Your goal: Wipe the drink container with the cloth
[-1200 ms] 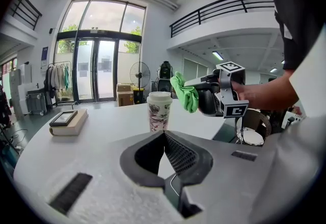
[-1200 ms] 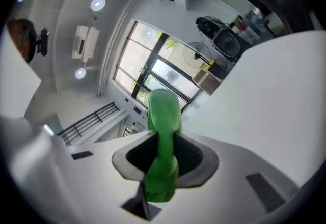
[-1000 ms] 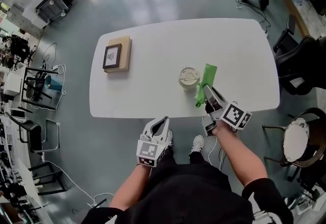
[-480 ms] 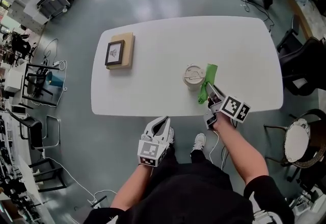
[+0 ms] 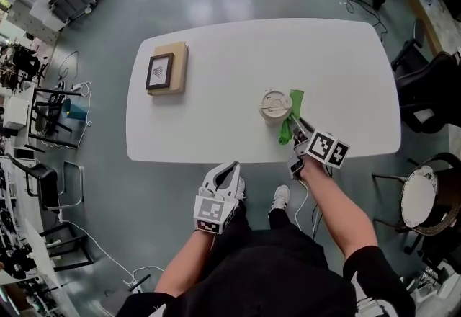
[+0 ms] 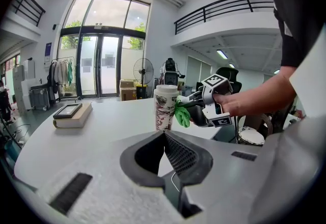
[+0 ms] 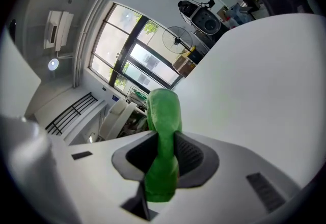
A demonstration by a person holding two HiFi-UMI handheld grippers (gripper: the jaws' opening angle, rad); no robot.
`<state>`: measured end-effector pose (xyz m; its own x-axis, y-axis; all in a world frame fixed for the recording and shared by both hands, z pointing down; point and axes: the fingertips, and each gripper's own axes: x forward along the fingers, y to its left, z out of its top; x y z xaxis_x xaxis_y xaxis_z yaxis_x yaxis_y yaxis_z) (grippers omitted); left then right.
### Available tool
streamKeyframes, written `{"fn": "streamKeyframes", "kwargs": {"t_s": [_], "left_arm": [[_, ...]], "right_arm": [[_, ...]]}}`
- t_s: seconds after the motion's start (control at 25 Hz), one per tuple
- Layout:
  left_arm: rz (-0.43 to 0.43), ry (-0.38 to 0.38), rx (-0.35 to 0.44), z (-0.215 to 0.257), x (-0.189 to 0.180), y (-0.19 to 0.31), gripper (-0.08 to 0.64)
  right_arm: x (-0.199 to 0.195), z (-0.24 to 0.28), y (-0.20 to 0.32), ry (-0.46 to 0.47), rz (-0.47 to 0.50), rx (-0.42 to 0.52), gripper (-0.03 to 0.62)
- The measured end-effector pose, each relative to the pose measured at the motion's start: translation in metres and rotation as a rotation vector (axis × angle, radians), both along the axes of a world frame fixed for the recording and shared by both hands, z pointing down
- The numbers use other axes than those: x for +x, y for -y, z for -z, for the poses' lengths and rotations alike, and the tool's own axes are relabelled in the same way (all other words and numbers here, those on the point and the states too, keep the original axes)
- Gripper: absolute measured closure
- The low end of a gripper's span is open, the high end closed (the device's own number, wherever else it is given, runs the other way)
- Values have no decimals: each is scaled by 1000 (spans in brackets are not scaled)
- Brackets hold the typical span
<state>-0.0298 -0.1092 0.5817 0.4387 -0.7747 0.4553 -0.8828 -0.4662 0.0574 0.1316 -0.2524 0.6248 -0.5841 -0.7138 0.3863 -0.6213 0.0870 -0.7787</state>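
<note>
On the white table [image 5: 216, 63], the right claw [image 5: 295, 124] clamps a green cloth [image 5: 290, 112] against the drink container [image 5: 274, 105]; the left claw [image 5: 231, 168] hangs closed and empty.

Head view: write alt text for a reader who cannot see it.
Seen from above, the right gripper holds a green cloth against the side of a lidded drink cup on a white table. The left gripper hangs off the table's near edge, shut and empty. A framed picture lies on a book at left.
</note>
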Motion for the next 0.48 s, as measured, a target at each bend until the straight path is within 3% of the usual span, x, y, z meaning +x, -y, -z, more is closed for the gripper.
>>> {"fn": "streamKeyframes", "kwargs": {"t_s": [0.48], "left_arm": [[-35, 37, 8, -5, 1, -6, 546]], "right_arm": [[0, -47, 8, -206, 77, -50, 486]]}}
